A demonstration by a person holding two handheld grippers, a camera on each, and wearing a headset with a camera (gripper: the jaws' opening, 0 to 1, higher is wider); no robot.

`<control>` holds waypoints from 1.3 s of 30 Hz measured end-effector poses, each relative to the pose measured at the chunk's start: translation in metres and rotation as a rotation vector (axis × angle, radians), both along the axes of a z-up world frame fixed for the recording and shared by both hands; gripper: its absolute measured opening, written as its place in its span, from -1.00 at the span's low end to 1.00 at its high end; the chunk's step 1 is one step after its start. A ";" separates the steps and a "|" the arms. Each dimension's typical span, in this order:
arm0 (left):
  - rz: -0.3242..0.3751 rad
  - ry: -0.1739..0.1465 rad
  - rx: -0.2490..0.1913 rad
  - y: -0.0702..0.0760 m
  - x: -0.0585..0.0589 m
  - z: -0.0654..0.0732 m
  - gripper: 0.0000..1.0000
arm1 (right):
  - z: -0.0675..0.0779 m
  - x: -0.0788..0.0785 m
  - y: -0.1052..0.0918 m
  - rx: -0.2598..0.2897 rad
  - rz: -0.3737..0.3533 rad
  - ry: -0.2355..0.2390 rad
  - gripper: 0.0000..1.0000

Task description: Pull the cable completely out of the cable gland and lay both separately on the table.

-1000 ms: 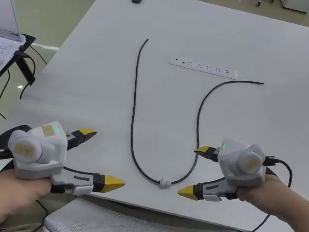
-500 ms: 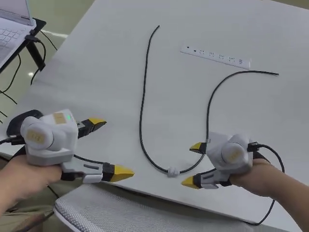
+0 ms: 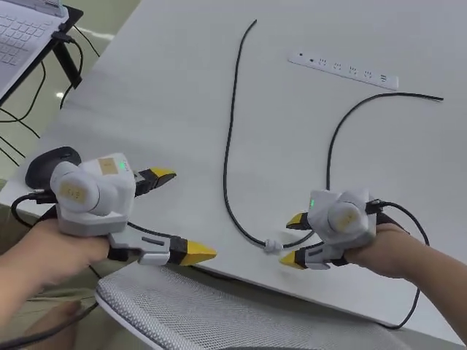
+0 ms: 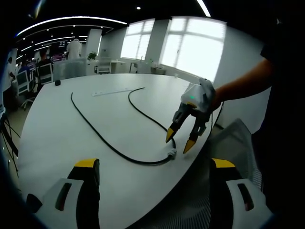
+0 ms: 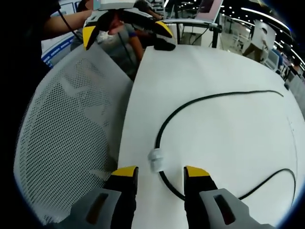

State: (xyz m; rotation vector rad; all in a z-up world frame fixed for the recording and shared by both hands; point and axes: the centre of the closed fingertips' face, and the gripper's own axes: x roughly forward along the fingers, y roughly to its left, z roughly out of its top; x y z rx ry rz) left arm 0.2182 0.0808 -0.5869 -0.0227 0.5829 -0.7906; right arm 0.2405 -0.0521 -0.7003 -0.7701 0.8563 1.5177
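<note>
A long black cable (image 3: 230, 138) lies in a U on the white table (image 3: 168, 95). A small white cable gland (image 3: 273, 246) sits on the cable at the bottom of the bend, near the front edge. My right gripper (image 3: 293, 239) is open just right of the gland; its yellow tips almost flank it. In the right gripper view the gland (image 5: 156, 160) lies just ahead of the open right gripper (image 5: 160, 171). My left gripper (image 3: 182, 214) is wide open at the table's front left, holding nothing. From the left gripper view (image 4: 154, 164) the gland (image 4: 171, 153) and the right gripper (image 4: 178, 143) show ahead.
A white power strip (image 3: 343, 69) lies at the back right. The mesh back of a chair (image 3: 219, 313) stands against the front edge. A laptop (image 3: 29, 22) sits on a stand off the table's left, and a dark round object (image 3: 49, 162) is by the left gripper.
The right gripper has moved left and down to the gland, and its jaws have narrowed. The left gripper has drifted right. The head camera has shifted, so the whole scene sits higher.
</note>
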 end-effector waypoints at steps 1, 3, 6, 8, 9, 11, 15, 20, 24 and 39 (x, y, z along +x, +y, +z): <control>0.000 0.001 0.001 0.000 0.000 0.000 0.92 | -0.001 0.000 0.001 0.001 0.007 0.000 -0.32; -0.001 0.002 0.001 0.001 -0.001 0.000 0.92 | -0.004 -0.002 0.001 -0.012 0.021 0.005 -0.36; 0.001 0.006 0.000 0.002 -0.002 0.000 0.91 | -0.005 -0.003 0.002 -0.015 0.031 0.008 -0.43; 0.000 0.009 0.001 0.002 -0.002 -0.001 0.91 | -0.006 -0.004 0.003 -0.017 0.042 0.009 -0.52; -0.001 0.008 0.000 0.002 -0.002 -0.001 0.91 | -0.007 -0.004 0.004 -0.019 0.050 0.004 -0.54; -0.003 0.012 -0.002 0.002 -0.003 -0.001 0.91 | -0.009 -0.004 0.004 -0.030 0.058 0.009 -0.57; -0.008 0.016 0.000 0.002 -0.004 -0.003 0.90 | -0.012 -0.004 0.004 -0.041 0.066 0.012 -0.63; -0.015 0.020 0.002 0.002 -0.005 -0.003 0.90 | -0.015 -0.005 0.003 -0.054 0.068 0.021 -0.82; -0.016 0.019 0.000 0.003 -0.006 -0.002 0.89 | -0.016 -0.005 0.004 -0.053 0.066 0.028 -0.82; -0.031 0.007 -0.008 0.000 -0.006 0.003 0.88 | 0.002 -0.005 0.007 -0.045 0.024 0.031 -0.87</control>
